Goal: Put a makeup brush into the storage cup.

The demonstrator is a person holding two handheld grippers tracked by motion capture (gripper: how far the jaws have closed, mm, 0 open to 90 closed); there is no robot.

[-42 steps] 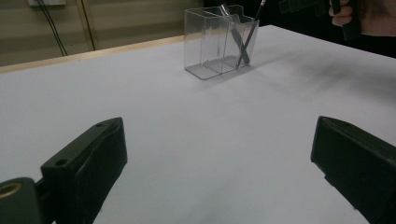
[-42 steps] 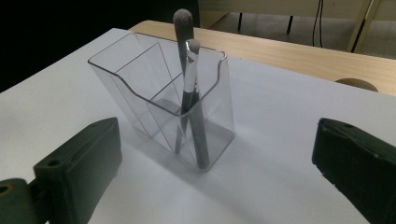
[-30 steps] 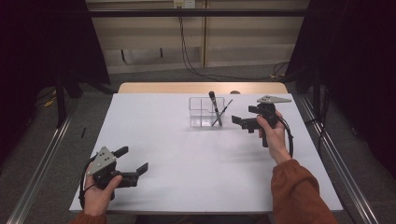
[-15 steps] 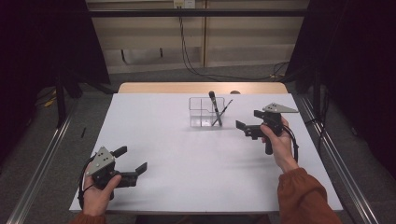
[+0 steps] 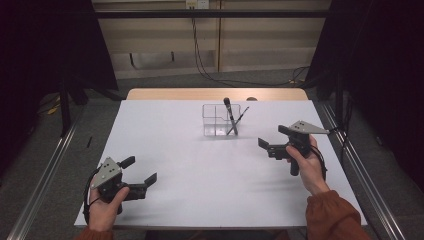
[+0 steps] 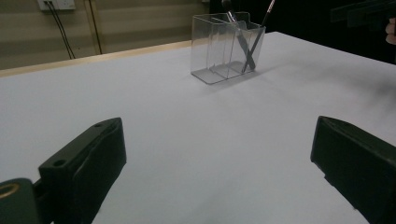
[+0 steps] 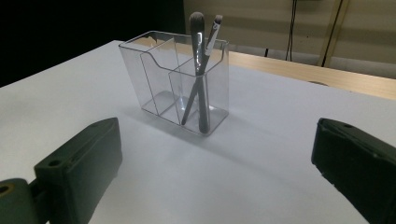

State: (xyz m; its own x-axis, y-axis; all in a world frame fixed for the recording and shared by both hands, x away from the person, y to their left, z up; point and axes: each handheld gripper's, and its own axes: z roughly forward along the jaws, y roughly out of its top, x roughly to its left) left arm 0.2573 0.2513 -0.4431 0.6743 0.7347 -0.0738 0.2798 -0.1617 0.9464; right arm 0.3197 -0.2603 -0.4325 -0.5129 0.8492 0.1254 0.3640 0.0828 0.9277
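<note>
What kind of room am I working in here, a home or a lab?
Most likely a lab or recording setup, not a home. A bare white table holds one clear organiser; black curtains hang at both sides, metal rails run along the floor, and cables drop from a wall socket.

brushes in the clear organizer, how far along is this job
Done: two makeup brushes stand crossed in one end compartment of the clear organizer. In hand: nothing; the right gripper and left gripper both have open, empty jaws. Left: no loose brushes visible on the table.
</note>
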